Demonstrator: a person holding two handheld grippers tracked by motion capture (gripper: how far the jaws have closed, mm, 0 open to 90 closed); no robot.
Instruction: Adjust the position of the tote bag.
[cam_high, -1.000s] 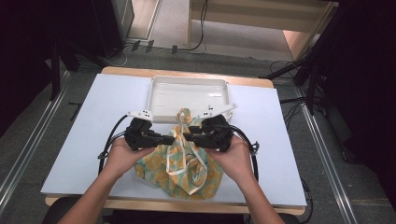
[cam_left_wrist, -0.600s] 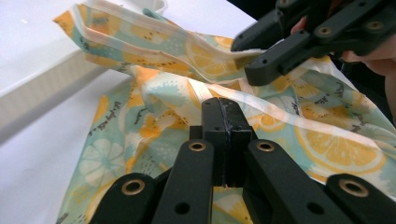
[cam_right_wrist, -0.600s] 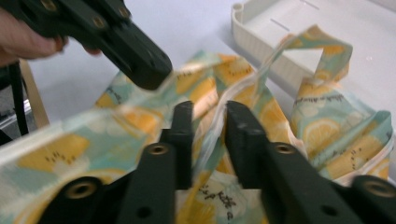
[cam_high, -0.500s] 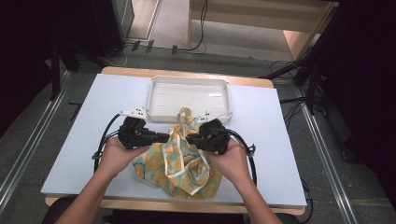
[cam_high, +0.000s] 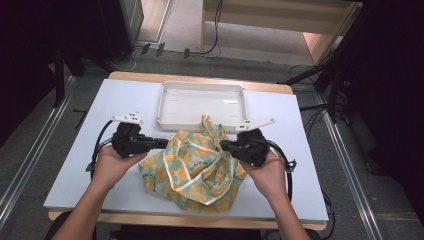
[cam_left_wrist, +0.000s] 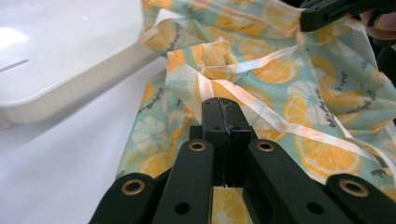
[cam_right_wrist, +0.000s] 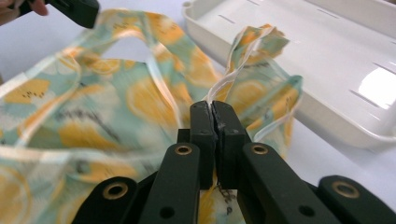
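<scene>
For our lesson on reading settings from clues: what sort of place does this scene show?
Probably a lab or recording workshop, not a home: a white-topped table on metal floor rails, cables trailing over grey flooring, and dark equipment around.

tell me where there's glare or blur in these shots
Right gripper view: glare patch on the white plastic tray, and the orange-and-teal fruit-print cloth is smeared at left. Left gripper view: bright glare on the tray's near corner, the cloth fairly sharp. High view: evenly lit table, dark surroundings.

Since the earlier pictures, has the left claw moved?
Yes. The left claw has shifted left, away from the white tray's left corner, pulling the fruit-print cloth.
</scene>
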